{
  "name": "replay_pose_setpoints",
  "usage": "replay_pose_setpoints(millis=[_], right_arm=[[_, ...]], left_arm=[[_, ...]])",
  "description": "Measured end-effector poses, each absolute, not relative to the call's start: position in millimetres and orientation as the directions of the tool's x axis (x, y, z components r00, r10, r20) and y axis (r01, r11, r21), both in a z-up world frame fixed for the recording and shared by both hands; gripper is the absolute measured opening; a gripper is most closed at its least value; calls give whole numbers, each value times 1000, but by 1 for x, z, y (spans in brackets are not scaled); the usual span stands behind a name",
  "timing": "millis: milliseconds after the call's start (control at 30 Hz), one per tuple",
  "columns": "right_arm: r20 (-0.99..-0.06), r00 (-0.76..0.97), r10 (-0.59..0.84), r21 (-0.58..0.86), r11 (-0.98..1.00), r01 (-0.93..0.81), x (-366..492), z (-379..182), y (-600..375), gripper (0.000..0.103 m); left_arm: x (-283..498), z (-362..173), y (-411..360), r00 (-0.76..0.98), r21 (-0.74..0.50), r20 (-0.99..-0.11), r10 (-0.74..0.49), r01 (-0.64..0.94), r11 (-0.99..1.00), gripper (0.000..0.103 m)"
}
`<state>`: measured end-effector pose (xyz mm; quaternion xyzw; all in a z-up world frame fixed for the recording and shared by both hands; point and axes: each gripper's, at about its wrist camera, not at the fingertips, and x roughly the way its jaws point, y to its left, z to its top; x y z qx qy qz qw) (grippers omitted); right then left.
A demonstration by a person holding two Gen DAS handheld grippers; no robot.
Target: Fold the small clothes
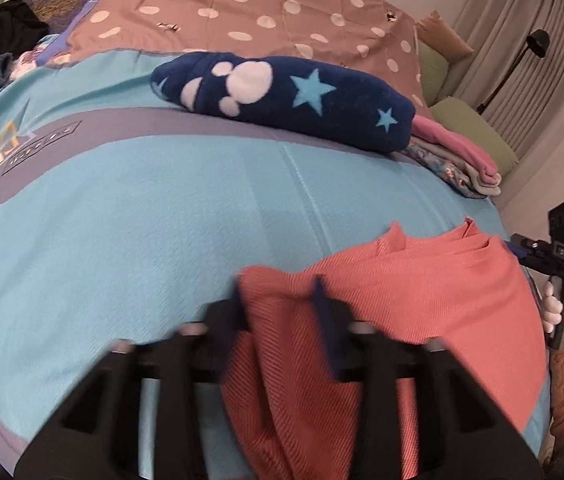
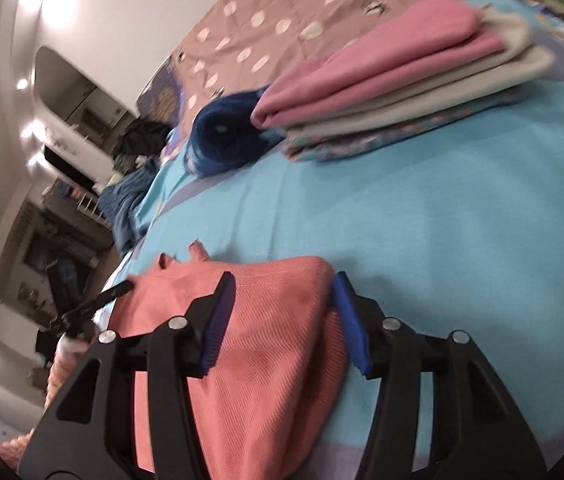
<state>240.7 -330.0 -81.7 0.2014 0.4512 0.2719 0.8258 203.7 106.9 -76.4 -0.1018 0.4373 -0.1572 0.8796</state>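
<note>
Each camera sat just behind its gripper's fingers, low and close over the bed. The left one faced ahead toward the pillows; the right one, tilted, looked leftward. Both shared the coral garment (image 1: 401, 292) (image 2: 250, 320) between the fingers and the folded stack (image 1: 457, 160) (image 2: 393, 92) beyond.

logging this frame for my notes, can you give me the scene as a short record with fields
surface: bed with light blue cover
item in work: coral garment, partly folded, lying on the cover
left tool: open, fingers either side of the garment's fabric
right tool: open, fingers straddling the garment
folded stack: pink on top, grey and patterned pieces beneath
beside stack: navy fleece item with stars
</note>
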Motion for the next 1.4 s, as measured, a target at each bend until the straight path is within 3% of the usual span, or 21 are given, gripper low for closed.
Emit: replay_pose_setpoints(millis=[33,67,200,300,333,367,467,533,600,700,800,933,967,1067,1233,1400], right_arm=[[-643,438,629,559,776,-293,242,-82,-323,7],[-640,433,634,556,772,-308,242,-81,-321,3],[-500,554,666,574,734,-364,216,-53,-337,3],[-535,590,605,512,788,-343,214,-51,-337,7],[-570,593,569,484,816,-318,217,-55,-333,18],[-606,594,529,460,842,-281,220,-60,-332,25],[-678,586,445,404,891,-209,214,-71,-329,25],[-669,601,437,392,895,-215,194,-64,-331,25],[-643,607,468,405,880,-249,170,-53,-332,25],[-594,582,555,438,830,-345,125,-40,-326,25],[-584,522,622,480,783,-395,81,-48,-322,29],[-658,416,628,561,777,-285,53,-94,-332,29],[-654,410,636,578,770,-271,50,-98,-335,25],[-608,455,651,611,749,-255,37,-89,-360,29],[-598,554,579,537,803,-260,48,-59,-392,31],[-689,596,412,346,910,-230,73,-64,-388,31]], left_arm=[[201,-73,105,591,-307,-722,-360,194,932,8],[198,-69,105,617,-298,-701,-357,201,933,5],[171,-43,108,738,-282,-570,-362,238,930,5],[176,-49,108,731,-237,-602,-323,222,946,9],[180,-55,108,716,-221,-631,-297,201,954,11],[184,-58,108,707,-213,-650,-279,183,960,15],[175,-52,113,729,-195,-646,-226,129,972,39],[157,-37,111,756,-183,-615,-225,141,973,41],[139,-22,103,770,-159,-595,-228,165,973,51],[109,-6,72,765,-158,-561,-315,275,948,65],[86,-15,30,694,-160,-587,-417,405,900,72],[80,-61,-29,535,-178,-718,-445,477,861,72],[75,-67,-41,510,-182,-733,-450,491,852,72],[48,-58,-84,478,-155,-716,-508,601,784,72],[20,-36,-152,393,-179,-668,-631,739,650,72],[21,-56,-211,309,-215,-716,-626,756,619,72]])
